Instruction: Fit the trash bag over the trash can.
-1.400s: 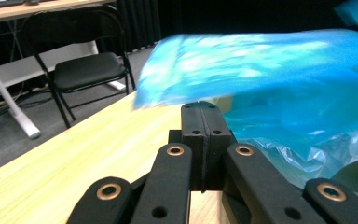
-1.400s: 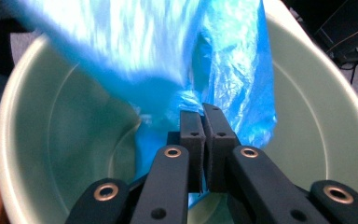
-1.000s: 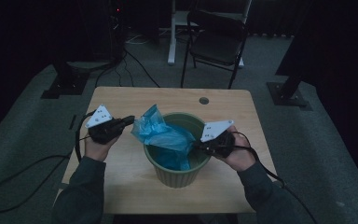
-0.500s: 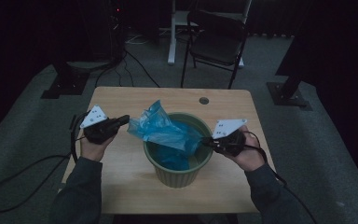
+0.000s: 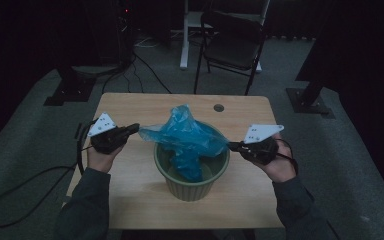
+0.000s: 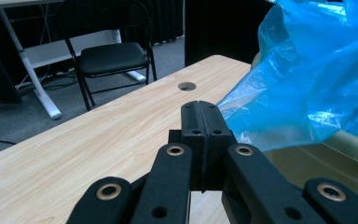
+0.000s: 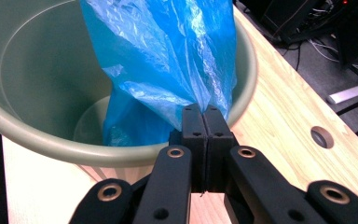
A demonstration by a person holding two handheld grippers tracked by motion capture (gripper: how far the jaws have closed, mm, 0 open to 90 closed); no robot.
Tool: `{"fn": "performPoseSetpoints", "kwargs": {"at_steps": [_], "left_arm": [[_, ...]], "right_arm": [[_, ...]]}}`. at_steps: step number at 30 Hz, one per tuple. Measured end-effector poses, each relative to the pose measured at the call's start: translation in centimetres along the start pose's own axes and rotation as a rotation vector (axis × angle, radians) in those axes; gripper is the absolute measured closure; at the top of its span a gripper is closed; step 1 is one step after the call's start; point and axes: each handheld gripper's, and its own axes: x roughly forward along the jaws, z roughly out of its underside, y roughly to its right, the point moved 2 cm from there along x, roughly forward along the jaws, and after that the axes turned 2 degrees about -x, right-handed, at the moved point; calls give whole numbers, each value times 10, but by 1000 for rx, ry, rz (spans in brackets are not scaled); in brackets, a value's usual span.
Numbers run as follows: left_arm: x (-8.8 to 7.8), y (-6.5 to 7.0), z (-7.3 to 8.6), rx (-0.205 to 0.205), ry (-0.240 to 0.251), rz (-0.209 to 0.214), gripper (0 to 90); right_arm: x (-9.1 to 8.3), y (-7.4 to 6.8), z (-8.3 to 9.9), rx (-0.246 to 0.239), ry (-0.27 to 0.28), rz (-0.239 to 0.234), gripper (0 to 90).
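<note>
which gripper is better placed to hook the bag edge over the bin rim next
Right, probably. The right gripper, shut on the blue bag, sits at the green bin rim. The left gripper, also shut on it, holds its edge farther out over the table.

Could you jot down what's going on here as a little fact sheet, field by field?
Setting: wooden table, dim room, chair behind
Bin: green bin, upright on the table
Bag: blue bag, partly inside the bin, stretched across its mouth
Left gripper: shut on the bag's left edge
Right gripper: shut on the bag's right edge
Work in hand: spreading the bag open over the bin, not yet over the rim
</note>
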Motion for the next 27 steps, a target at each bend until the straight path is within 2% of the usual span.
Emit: {"fn": "performPoseSetpoints", "kwargs": {"at_steps": [5,8,10,12,13,14,16,22,27], "left_arm": [[1,1,0,4,-4,4,900],[4,5,0,13,-4,19,900],[6,9,0,25,-4,30,900],[8,14,-1,37,-6,35,900],[9,15,-2,42,-8,38,900],[9,15,-2,42,-8,38,900],[10,18,-3,53,-8,42,900],[12,20,-5,62,-7,44,900],[11,20,-4,57,-6,42,900]], "right_arm": [[-3,5,3,12,-6,24,900],[-2,5,4,15,-8,10,885],[-2,4,3,15,3,0,784],[-2,4,1,13,12,1,749],[-3,4,-3,12,33,-4,682],[-3,4,-3,12,33,-4,682],[-6,4,-7,11,47,-18,621],[-8,6,-10,15,61,-22,598],[-1,7,-15,34,62,-16,625]]}}
